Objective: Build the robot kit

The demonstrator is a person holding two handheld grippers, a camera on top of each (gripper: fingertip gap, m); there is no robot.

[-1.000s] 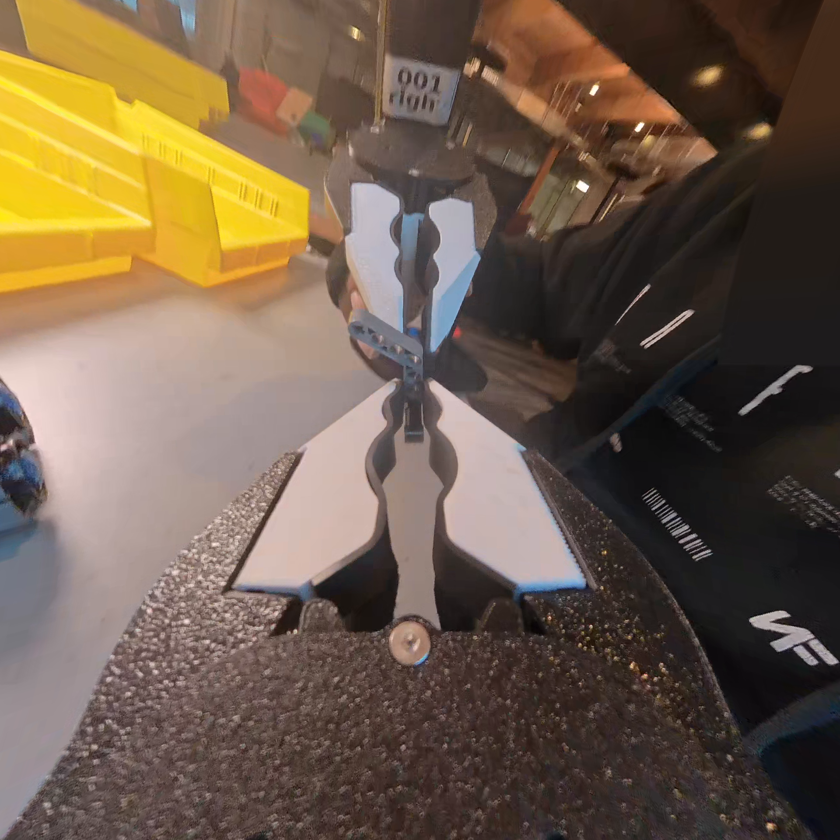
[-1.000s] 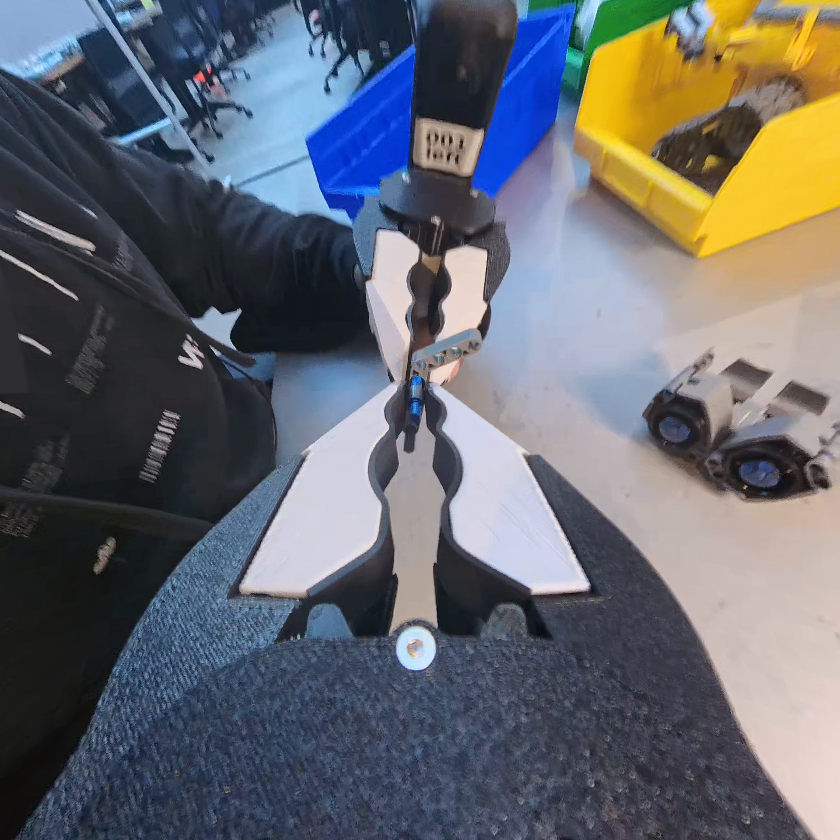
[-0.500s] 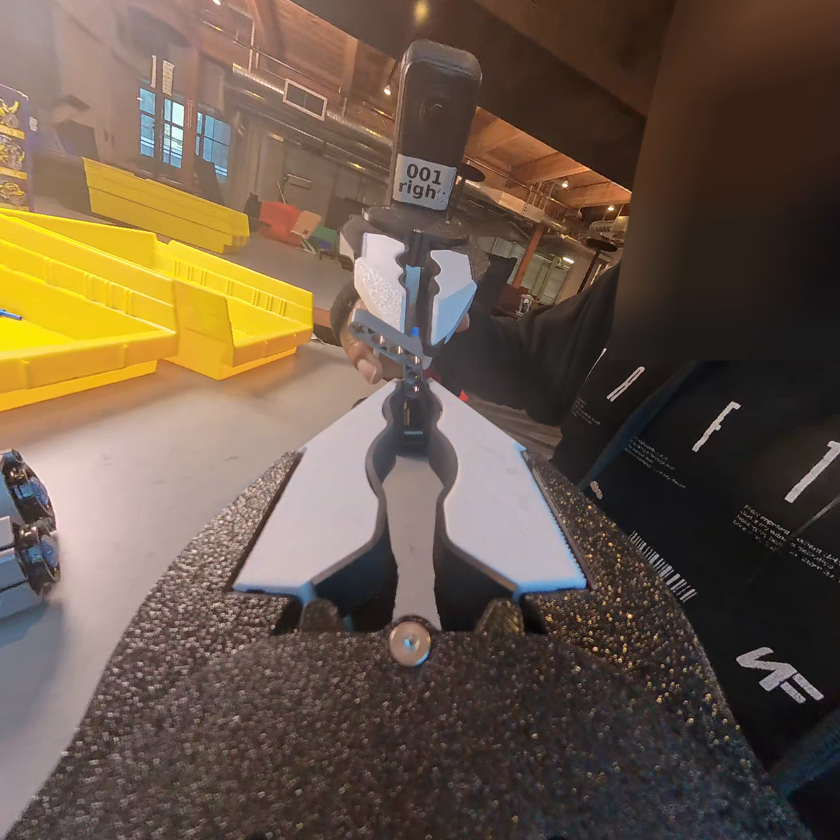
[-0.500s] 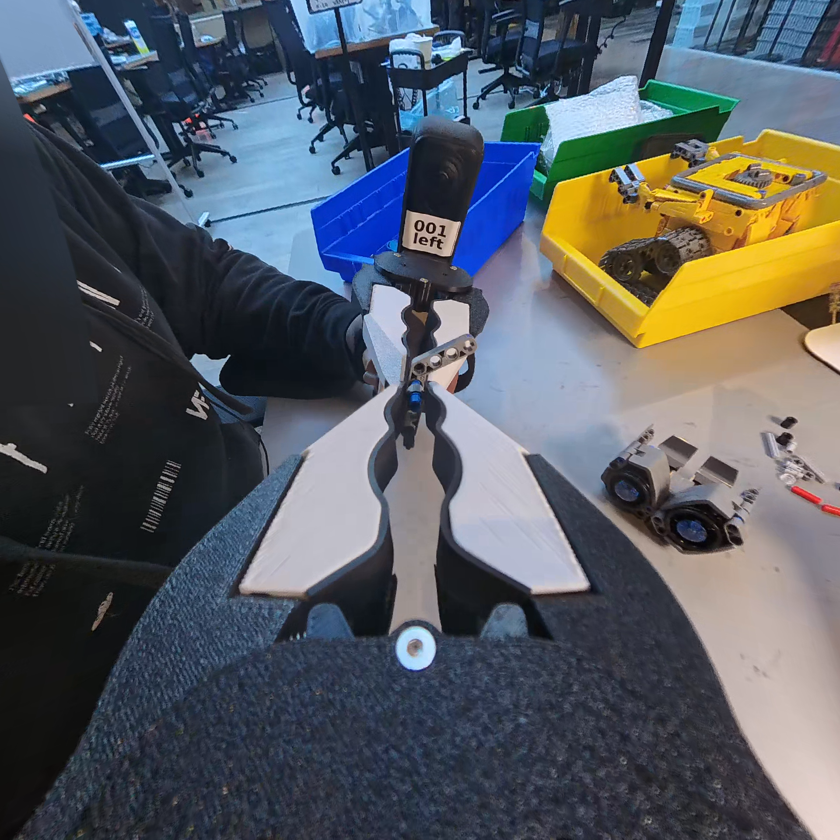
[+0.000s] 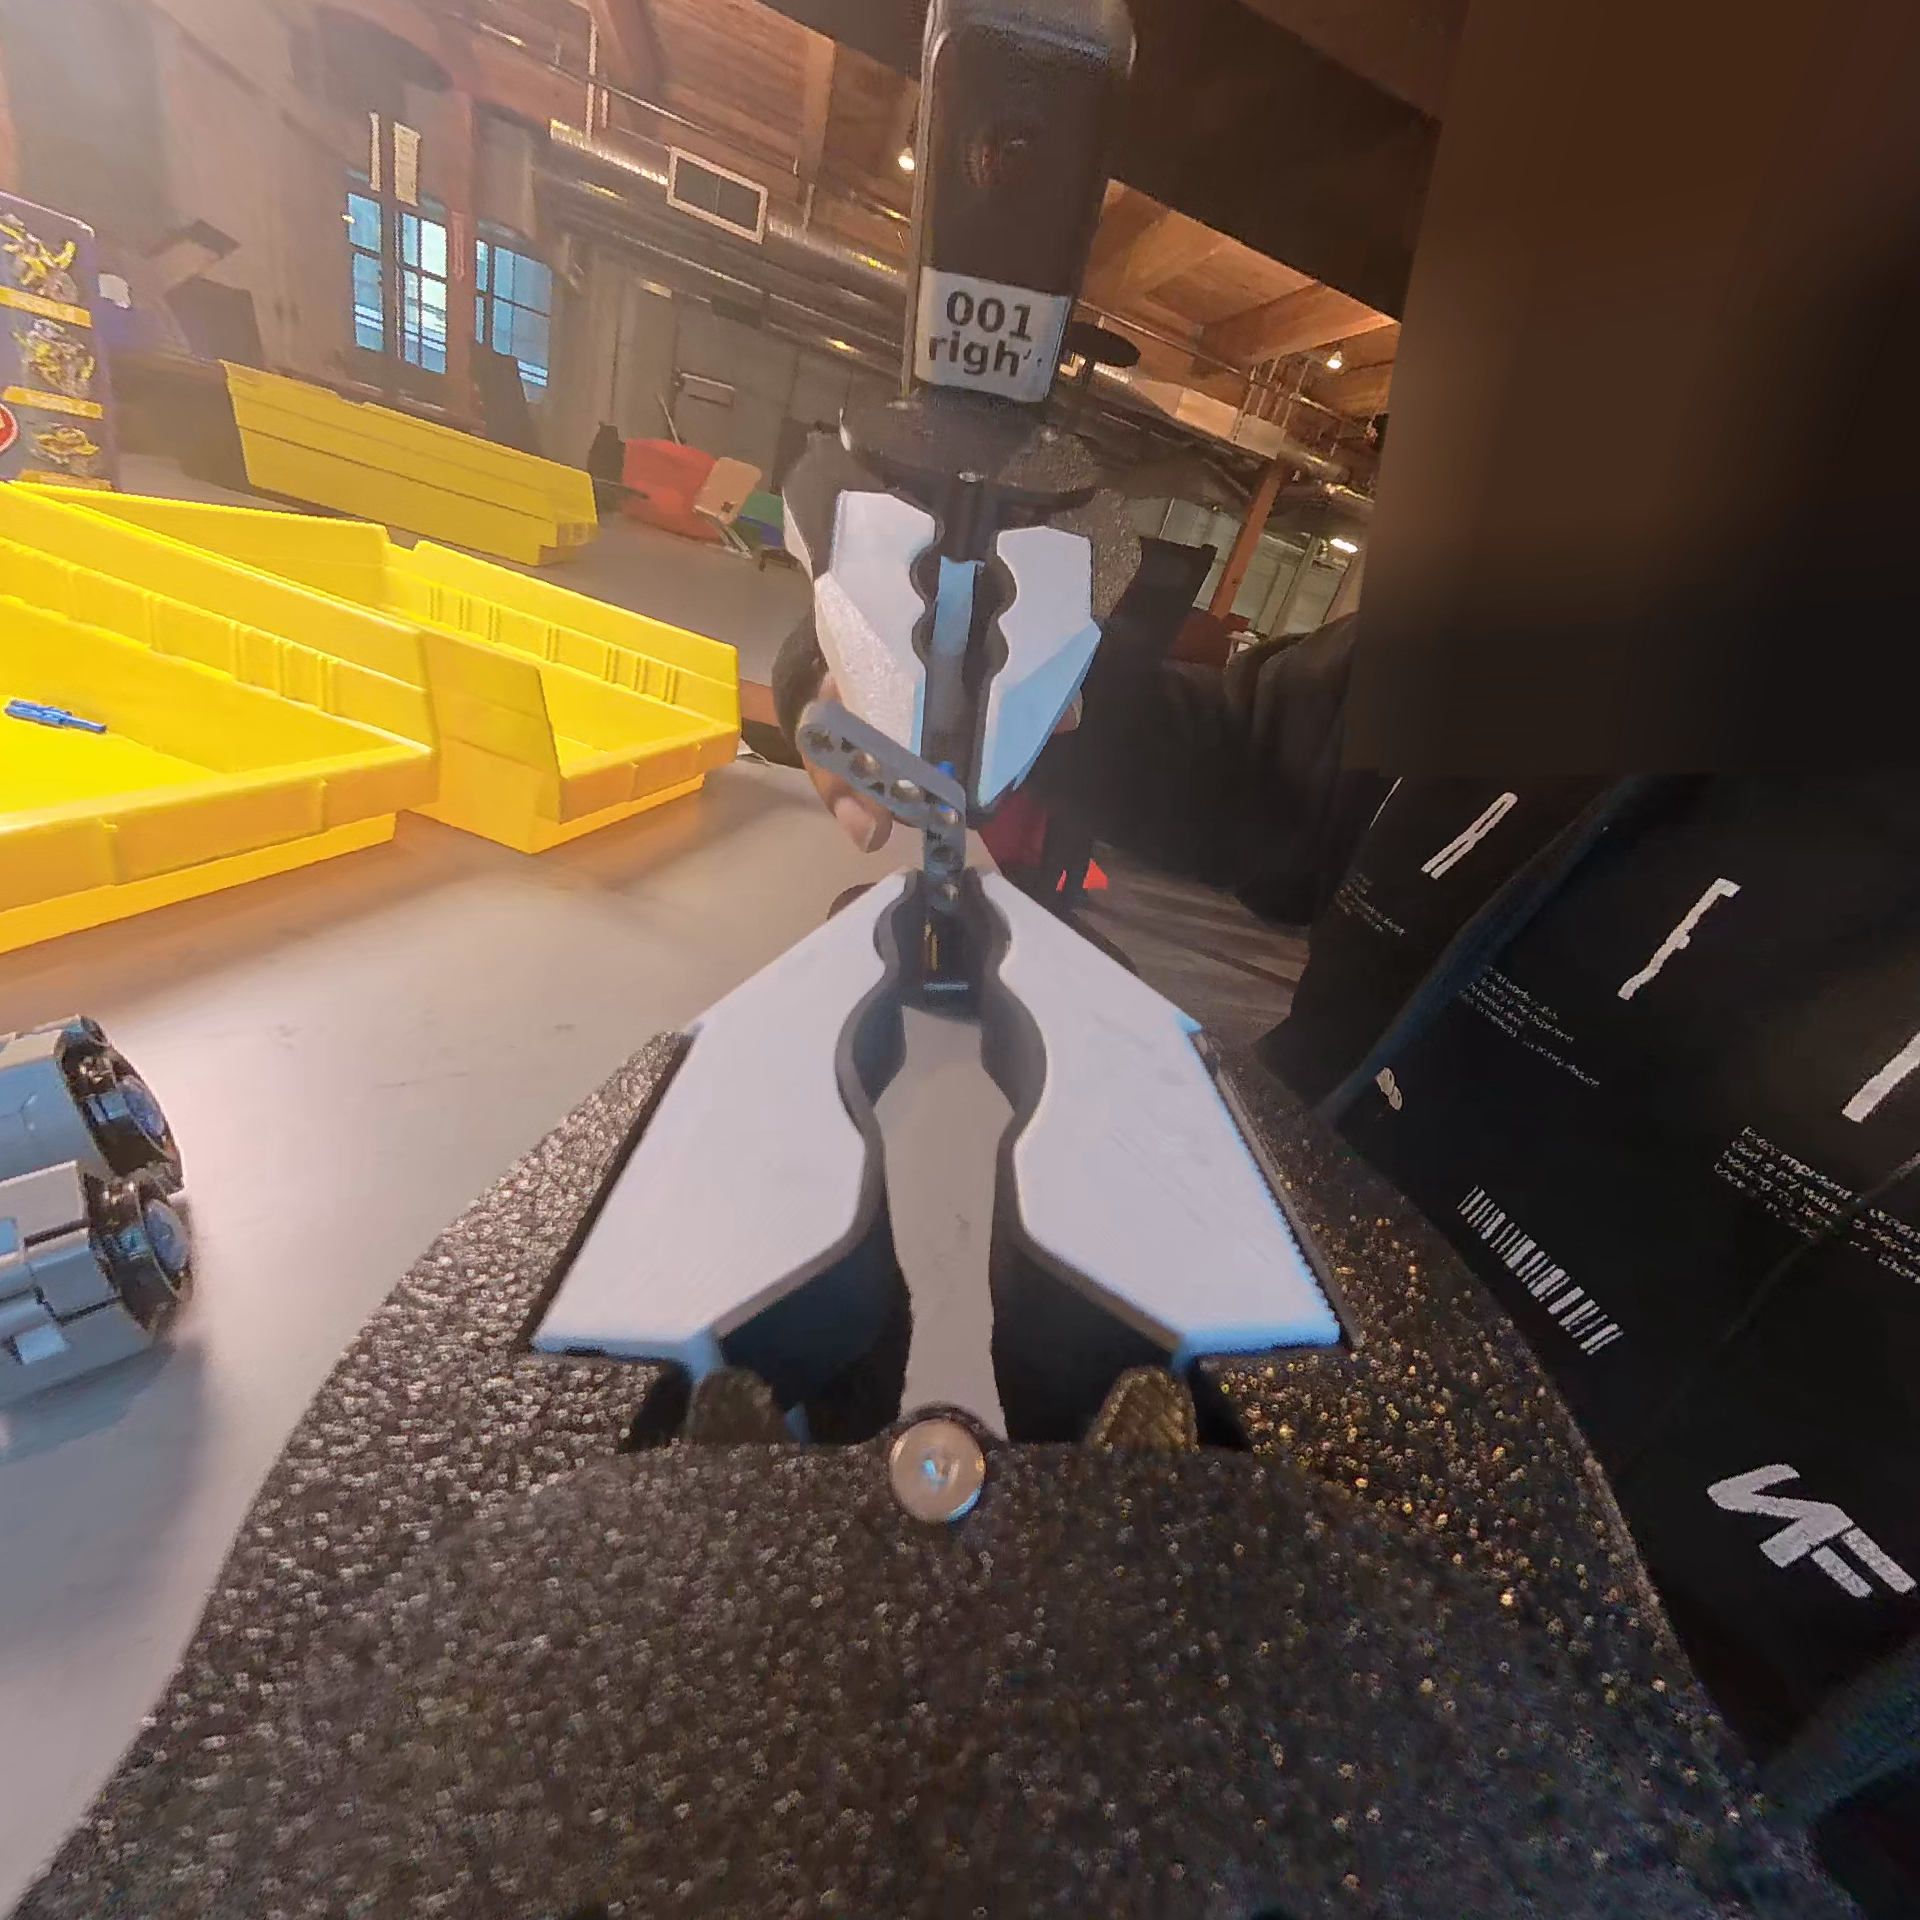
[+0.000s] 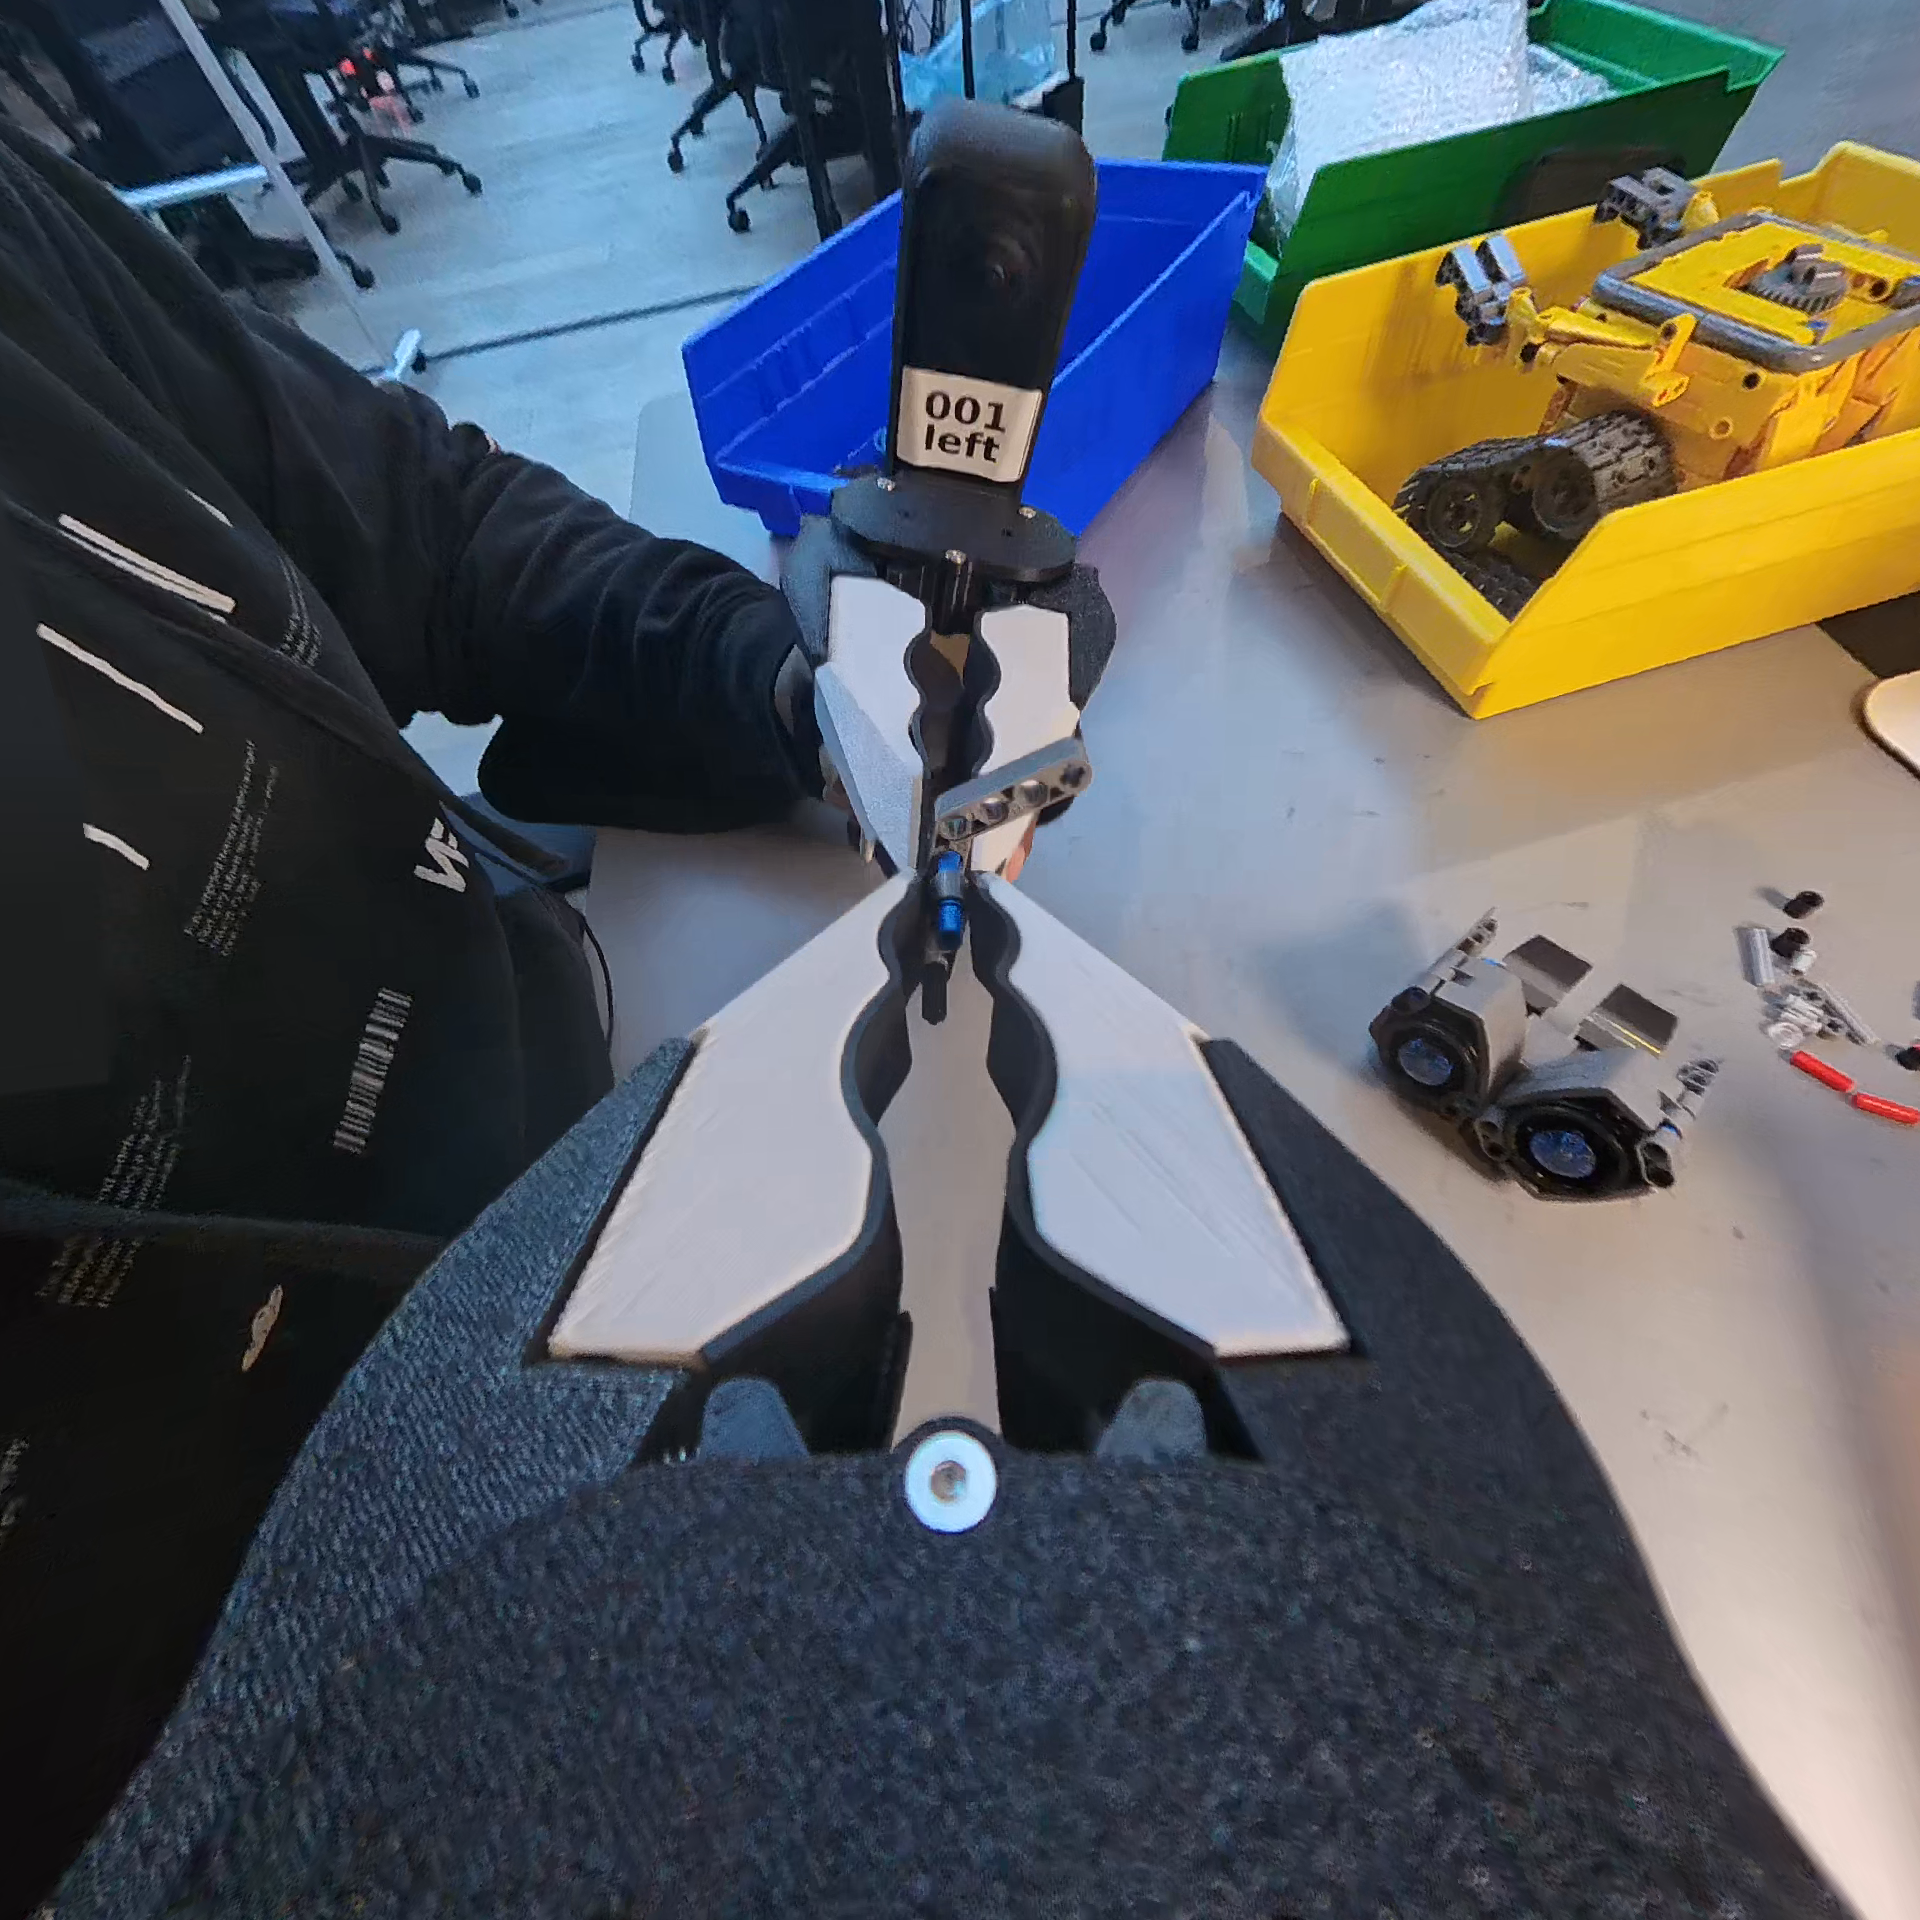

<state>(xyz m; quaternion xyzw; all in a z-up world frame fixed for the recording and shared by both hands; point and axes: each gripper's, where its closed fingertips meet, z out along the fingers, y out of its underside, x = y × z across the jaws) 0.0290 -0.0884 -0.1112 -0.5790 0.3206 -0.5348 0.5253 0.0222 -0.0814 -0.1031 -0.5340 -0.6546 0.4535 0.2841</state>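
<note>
Above the grey table [image 6: 1299, 790], the two grippers meet tip to tip. Left gripper [image 5: 943, 894] jaws pinch the lower end of a grey L-shaped beam [image 5: 883, 774]; right gripper [image 6: 940, 899] jaws pinch a blue-and-black pin [image 6: 943, 925] touching that beam. Grey twin-lens assembly [image 6: 1527, 1081] lies to the right, near small loose parts [image 6: 1808, 1008].

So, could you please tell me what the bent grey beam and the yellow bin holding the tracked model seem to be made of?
Bent grey beam: likely moulded hard plastic, matte, with a neat row of round holes. Yellow bin: seemingly rigid plastic, smooth, slightly glossy, with uniform colour and moulded ribs.
</note>
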